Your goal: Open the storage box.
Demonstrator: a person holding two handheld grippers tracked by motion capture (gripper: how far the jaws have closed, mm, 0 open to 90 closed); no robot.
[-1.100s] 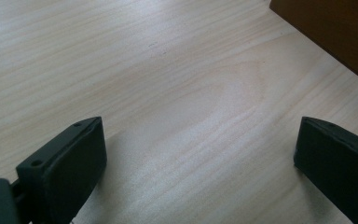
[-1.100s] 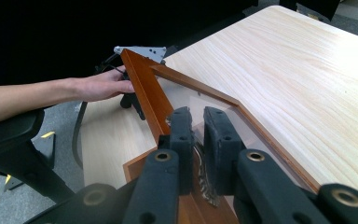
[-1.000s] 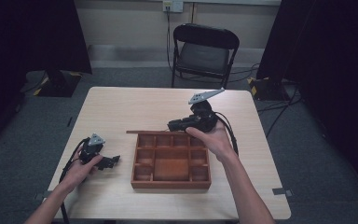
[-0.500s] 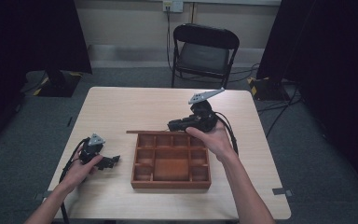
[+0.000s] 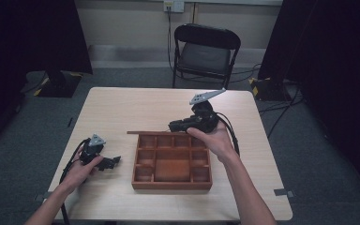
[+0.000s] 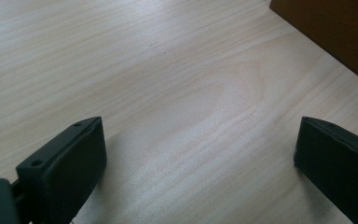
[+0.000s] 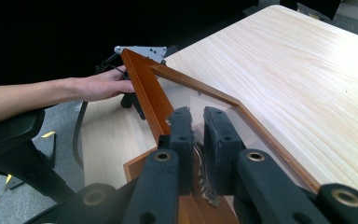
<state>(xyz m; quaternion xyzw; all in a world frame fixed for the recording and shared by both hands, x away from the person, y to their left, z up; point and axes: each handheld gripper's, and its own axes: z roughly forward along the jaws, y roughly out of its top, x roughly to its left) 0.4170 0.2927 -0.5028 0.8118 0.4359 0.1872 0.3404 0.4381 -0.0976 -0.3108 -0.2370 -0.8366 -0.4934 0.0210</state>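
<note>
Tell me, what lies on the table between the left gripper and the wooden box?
Nothing: in the high view, only bare table separates the left gripper from the wooden compartment box. The left gripper view shows the same bare wood between its open fingers.

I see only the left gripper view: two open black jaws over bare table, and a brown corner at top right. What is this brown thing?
Observer: It is a wooden tray with many compartments. The left gripper lies on the table just to its left.
Operator: Where is the other gripper?
Observer: The right gripper is at the tray's far edge, shut on the lid, a wooden frame with a clear pane, which stands tilted up.
Operator: Is anything inside the tray?
Observer: In the high view the compartments look empty.
</note>
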